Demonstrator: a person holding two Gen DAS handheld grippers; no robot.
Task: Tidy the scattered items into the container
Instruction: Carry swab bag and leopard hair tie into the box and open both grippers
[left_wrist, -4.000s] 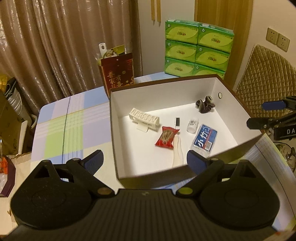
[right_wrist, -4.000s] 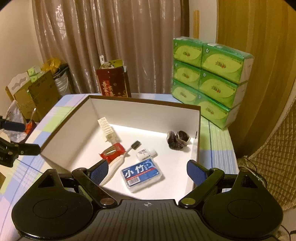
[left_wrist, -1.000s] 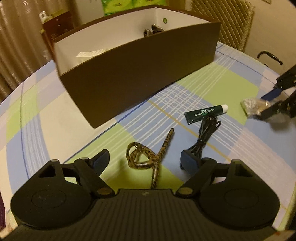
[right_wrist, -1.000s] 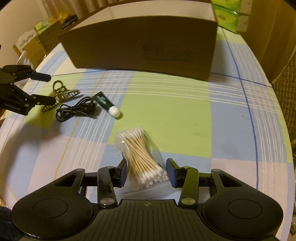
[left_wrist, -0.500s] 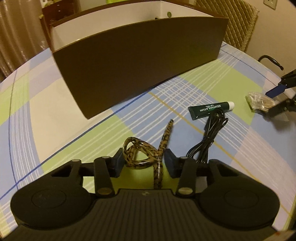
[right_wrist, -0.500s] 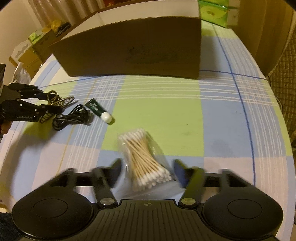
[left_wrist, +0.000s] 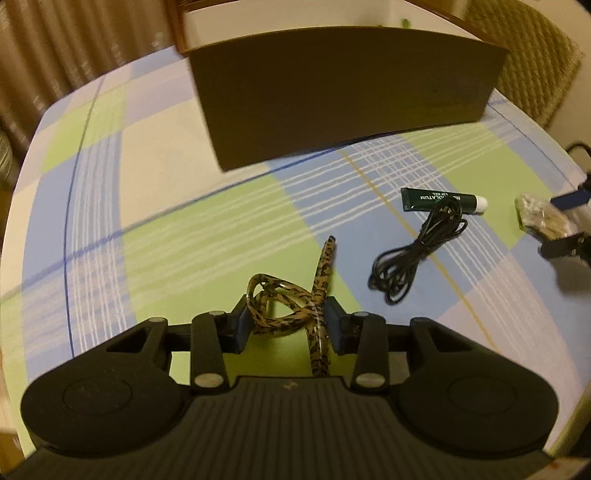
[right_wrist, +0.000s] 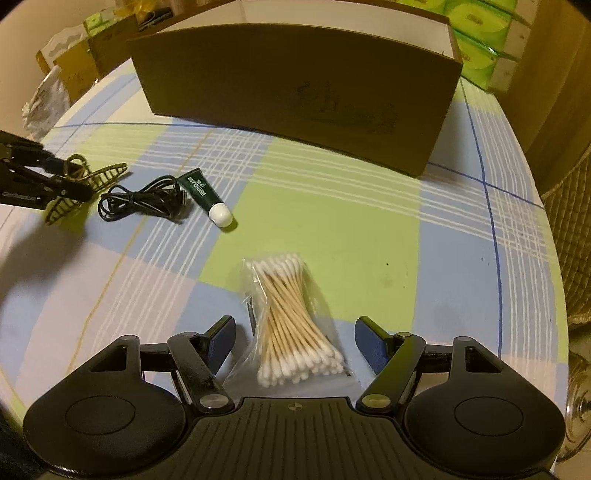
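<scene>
Left gripper (left_wrist: 288, 325) now around hair clip (left_wrist: 291, 299)

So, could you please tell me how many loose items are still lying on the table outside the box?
4: hair clip in the left gripper, black cable, green tube beside it, cotton swabs between the open right gripper.

Warm, yellowish indoor light falls from above, dim enough that the box (right_wrist: 295, 99) front reads nearly black and the frame corners go dark. Soft shadows lie on the cloth (right_wrist: 332, 221) beside the tube (right_wrist: 207, 195) and cable (right_wrist: 144, 199), and under the left gripper (right_wrist: 70, 181) at the right view's left edge. Fisheye lenses bow the table rim and box edges; the left view is smeared by motion blur, worst along its top and right edge, the right view sharper.
</scene>
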